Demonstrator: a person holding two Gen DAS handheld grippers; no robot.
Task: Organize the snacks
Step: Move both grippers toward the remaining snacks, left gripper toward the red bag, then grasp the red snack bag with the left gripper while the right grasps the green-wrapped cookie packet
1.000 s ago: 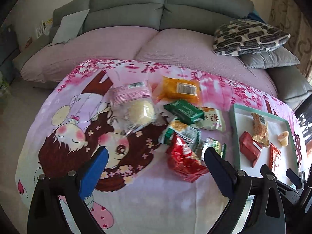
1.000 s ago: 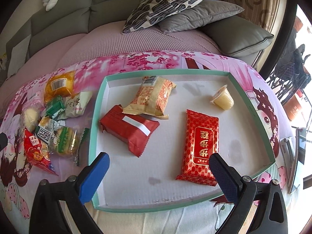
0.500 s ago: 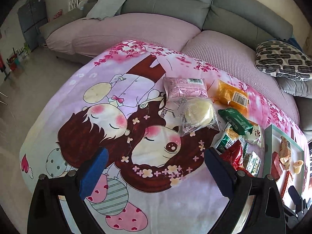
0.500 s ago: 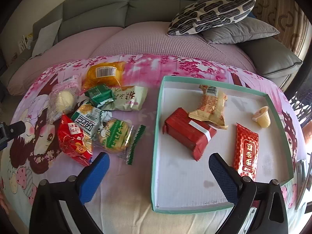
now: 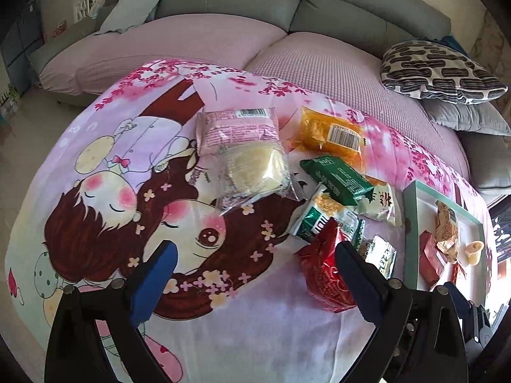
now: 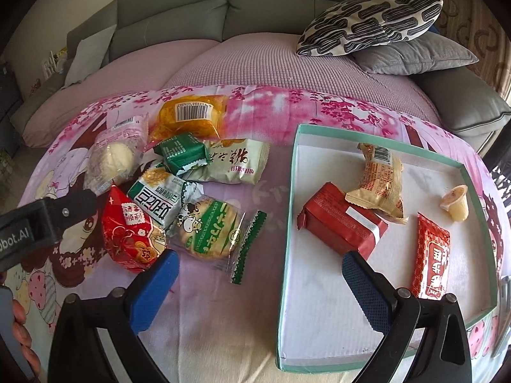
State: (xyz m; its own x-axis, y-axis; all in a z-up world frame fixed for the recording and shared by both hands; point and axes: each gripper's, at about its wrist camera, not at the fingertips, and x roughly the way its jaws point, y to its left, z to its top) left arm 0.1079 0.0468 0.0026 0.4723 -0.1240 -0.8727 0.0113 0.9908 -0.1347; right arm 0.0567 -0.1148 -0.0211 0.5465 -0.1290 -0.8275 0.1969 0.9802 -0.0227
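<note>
Loose snacks lie in a heap on the pink cartoon cloth: a clear-wrapped bun (image 5: 252,166), an orange packet (image 5: 332,135), a green packet (image 5: 335,175) and a red pouch (image 5: 321,274). My left gripper (image 5: 255,265) is open just left of the red pouch, with its right finger in front of it. In the right wrist view, my right gripper (image 6: 258,265) is open and empty above the gap between the round cracker pack (image 6: 210,229) and the teal-rimmed tray (image 6: 287,239). The tray holds a red packet (image 6: 341,226), a tan packet (image 6: 380,178), a jelly cup (image 6: 456,204) and a red bar (image 6: 431,261).
A grey sofa with a patterned cushion (image 6: 367,22) curves behind the cloth-covered surface. The left gripper's black body (image 6: 48,220) reaches in beside the red pouch (image 6: 127,233), and a person's hand (image 6: 19,319) shows at the lower left edge. Bare cloth lies in front of the heap.
The left gripper swung out to the left, then came back toward the heap beside the red pouch. The right gripper moved left from over the tray to its left rim.
</note>
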